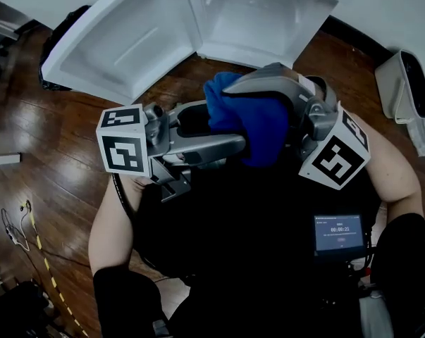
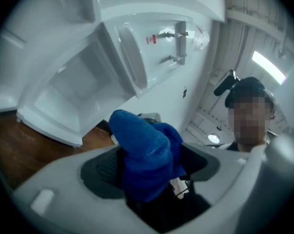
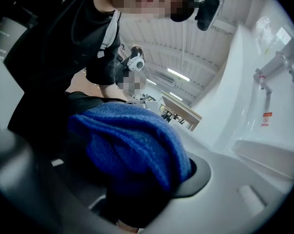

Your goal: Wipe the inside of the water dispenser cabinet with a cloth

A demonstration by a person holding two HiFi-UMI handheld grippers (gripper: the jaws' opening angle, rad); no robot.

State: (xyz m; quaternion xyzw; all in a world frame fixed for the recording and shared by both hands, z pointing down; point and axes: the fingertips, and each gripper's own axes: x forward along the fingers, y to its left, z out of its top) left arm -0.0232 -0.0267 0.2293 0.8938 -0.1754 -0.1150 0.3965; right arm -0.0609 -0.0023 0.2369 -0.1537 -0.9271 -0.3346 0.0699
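The blue cloth (image 1: 251, 122) is bunched up in front of my chest, between both grippers. My right gripper (image 1: 258, 108) comes in from the right and is shut on the cloth (image 3: 132, 145), which bulges out over its jaws (image 3: 132, 179). My left gripper (image 1: 226, 129) reaches in from the left. Its jaws stand wide around the cloth (image 2: 144, 155) and do not press on it (image 2: 151, 167). The white water dispenser (image 1: 261, 20) stands ahead with its cabinet door (image 1: 120, 41) swung open to the left. The bare white cabinet interior (image 2: 68, 89) shows below the taps (image 2: 178, 43).
Dark wooden floor (image 1: 50, 132) lies in front of the dispenser. A white bin (image 1: 406, 83) stands at the right and a black bag (image 1: 64, 27) sits behind the open door. Cables (image 1: 18, 224) trail at the lower left. A small screen (image 1: 337, 232) hangs on my chest.
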